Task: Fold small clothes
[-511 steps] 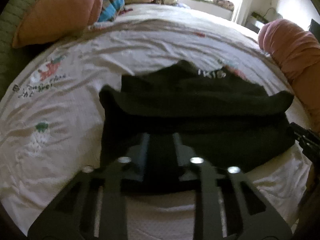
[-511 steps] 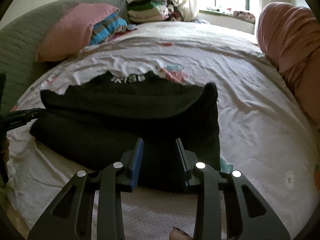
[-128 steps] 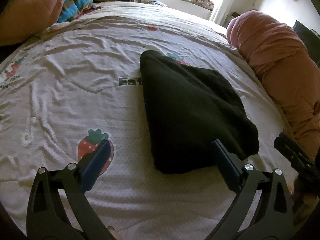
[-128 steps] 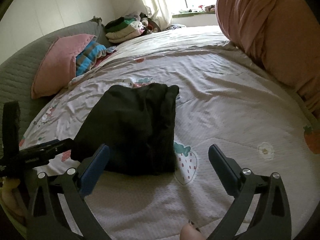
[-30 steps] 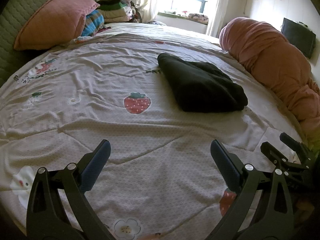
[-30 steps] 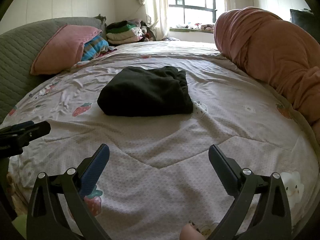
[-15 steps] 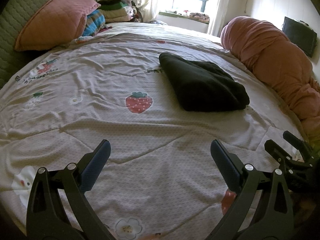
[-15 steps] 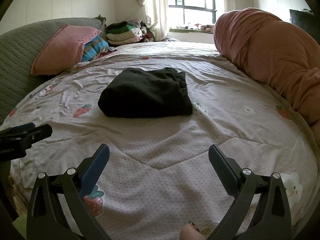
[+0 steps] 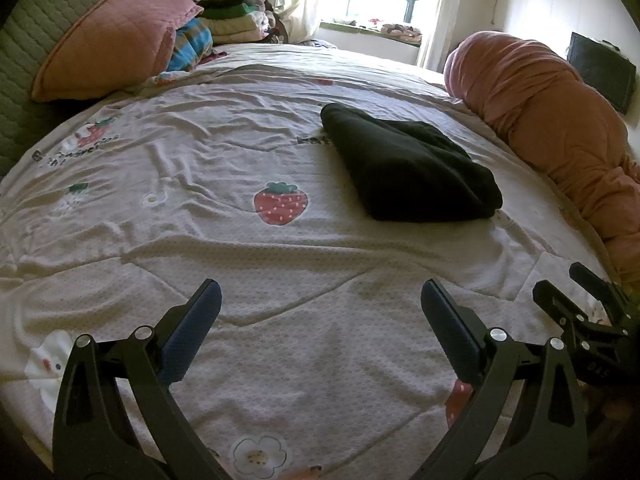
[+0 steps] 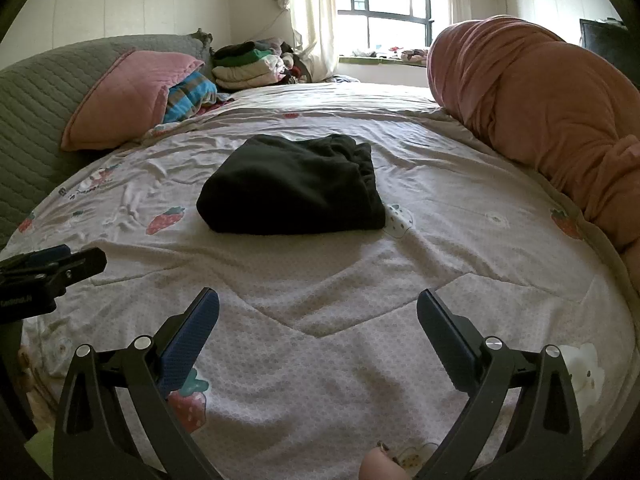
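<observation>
Here we saw the black garment (image 9: pixel 408 168) lying folded into a compact, thick rectangle on the strawberry-print bedsheet (image 9: pixel 240 280), toward the middle of the bed and well apart from both tools. In the right wrist view the same garment (image 10: pixel 292 188) showed a smooth rounded fold toward the camera and bunched layered edges on its far right side. The left gripper (image 9: pixel 320 320) hovered over the near part of the sheet with its blue-padded fingers (image 9: pixel 192 328) spread wide and nothing between them. The right gripper (image 10: pixel 318 328) was likewise spread wide and held nothing; its fingers (image 10: pixel 444 332) hung above bare sheet. Each tool appeared at the edge of the other's view, the right one low at the right edge of the left view, the left one at the left edge of the right view. A pink pillow (image 10: pixel 128 96) leaned on the grey quilted headboard (image 10: pixel 44 92), a rolled salmon-pink duvet (image 10: pixel 540 100) lay along the right side, and stacked folded clothes (image 10: pixel 248 64) sat near the window (image 10: pixel 384 12).
</observation>
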Action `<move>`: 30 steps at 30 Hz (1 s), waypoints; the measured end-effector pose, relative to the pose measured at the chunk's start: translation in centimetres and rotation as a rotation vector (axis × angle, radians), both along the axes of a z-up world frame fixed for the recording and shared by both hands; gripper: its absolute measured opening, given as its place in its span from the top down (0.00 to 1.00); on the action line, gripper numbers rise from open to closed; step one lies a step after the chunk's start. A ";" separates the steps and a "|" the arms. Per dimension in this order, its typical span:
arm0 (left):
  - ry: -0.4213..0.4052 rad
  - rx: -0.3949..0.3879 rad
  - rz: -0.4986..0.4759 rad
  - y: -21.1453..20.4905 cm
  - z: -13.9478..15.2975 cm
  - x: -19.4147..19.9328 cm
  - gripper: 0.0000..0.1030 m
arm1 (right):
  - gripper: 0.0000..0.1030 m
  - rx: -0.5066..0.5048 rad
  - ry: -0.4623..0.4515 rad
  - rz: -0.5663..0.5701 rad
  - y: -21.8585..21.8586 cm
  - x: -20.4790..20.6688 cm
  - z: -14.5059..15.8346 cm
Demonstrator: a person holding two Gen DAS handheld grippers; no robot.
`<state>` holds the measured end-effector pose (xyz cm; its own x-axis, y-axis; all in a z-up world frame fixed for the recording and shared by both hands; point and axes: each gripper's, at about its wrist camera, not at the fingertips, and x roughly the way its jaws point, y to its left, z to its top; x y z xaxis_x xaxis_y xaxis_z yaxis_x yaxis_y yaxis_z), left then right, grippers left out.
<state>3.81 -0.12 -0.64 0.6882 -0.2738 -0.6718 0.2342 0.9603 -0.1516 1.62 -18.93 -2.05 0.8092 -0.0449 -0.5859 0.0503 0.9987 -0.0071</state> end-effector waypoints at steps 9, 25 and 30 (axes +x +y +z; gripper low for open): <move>-0.001 0.004 0.002 -0.2 0.0 0.0 0.09 | 0.04 0.003 0.005 0.004 0.1 0.0 0.0; 0.064 -0.029 0.022 3.4 -0.2 0.6 0.09 | 0.04 0.050 -0.017 -0.174 -4.2 -1.2 1.1; 0.134 -0.070 0.131 11.6 1.2 3.9 0.09 | 0.04 0.050 -0.018 -0.494 -13.4 -4.7 2.4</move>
